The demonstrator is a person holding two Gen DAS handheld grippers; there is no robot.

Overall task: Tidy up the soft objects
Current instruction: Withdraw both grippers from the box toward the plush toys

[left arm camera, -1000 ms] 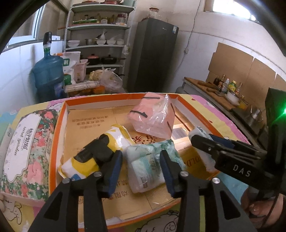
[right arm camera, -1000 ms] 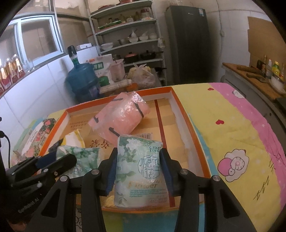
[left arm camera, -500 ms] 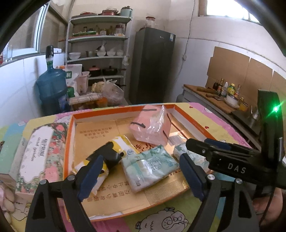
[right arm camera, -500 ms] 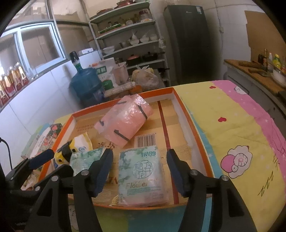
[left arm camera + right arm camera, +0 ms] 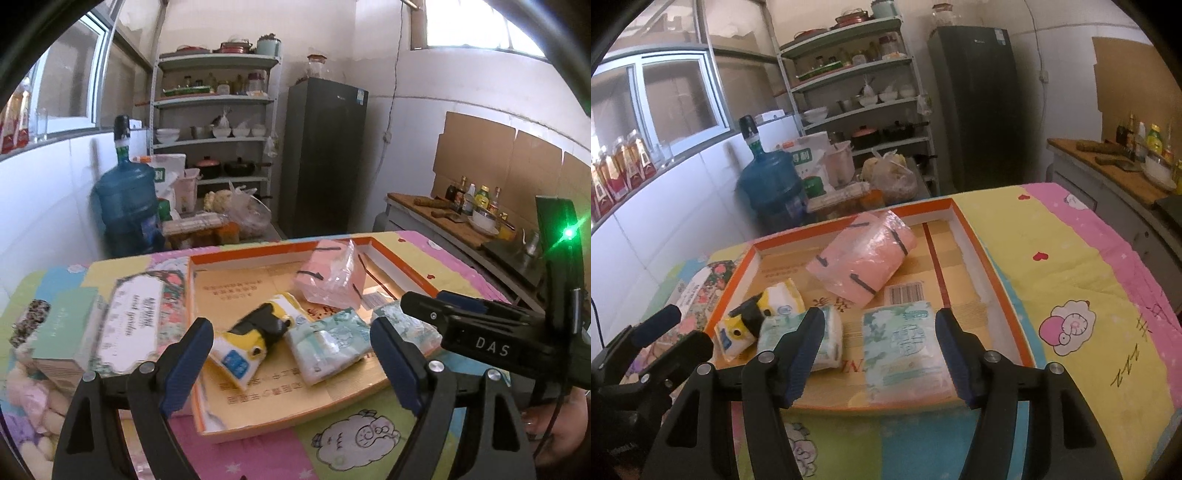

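Presently, both grippers stand with jaws spread wide and hold nothing. The left gripper (image 5: 291, 360) frames a green tissue pack (image 5: 327, 345) just beyond its tips, with a yellow tissue pack (image 5: 240, 354) overlapping it toward the left finger. The right gripper (image 5: 879, 347) frames a second green tissue pack (image 5: 905, 349) lying flat between its fingers. All lie inside the orange-rimmed cardboard tray (image 5: 1004, 280). Farther ahead of the jaws, a pink bagged bundle (image 5: 864, 260) rests tilted. Left of the tray lies a floral tissue pack (image 5: 138, 319).
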